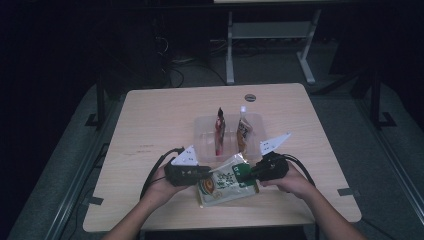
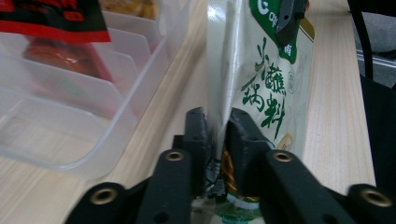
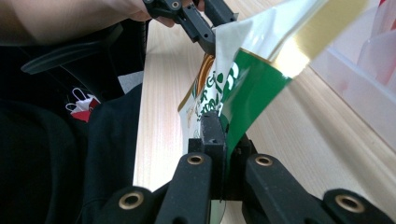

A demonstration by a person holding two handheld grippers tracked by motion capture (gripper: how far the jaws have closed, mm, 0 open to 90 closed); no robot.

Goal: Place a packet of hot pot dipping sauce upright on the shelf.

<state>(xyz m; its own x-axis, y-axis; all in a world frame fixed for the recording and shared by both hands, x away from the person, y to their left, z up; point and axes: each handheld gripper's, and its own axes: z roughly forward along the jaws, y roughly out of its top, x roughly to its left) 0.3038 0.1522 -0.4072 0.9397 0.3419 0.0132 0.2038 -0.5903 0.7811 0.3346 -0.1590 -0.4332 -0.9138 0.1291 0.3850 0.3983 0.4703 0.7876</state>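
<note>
My left tongs [image 2: 217, 128] pinch one end of the green soup packet [image 1: 226, 184], and my right tongs [image 3: 223, 133] are shut tight on the other end. The packet hangs between them, just above the worktop [image 1: 150, 125], near the clear tray [image 1: 202, 145]. If I pull too hard, I think it could rip or slip out.

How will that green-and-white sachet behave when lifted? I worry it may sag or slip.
The sachet is probably floppy: it bends between the left gripper and right gripper. Its glossy film looks slippery. It seems thin, so likely light.
</note>
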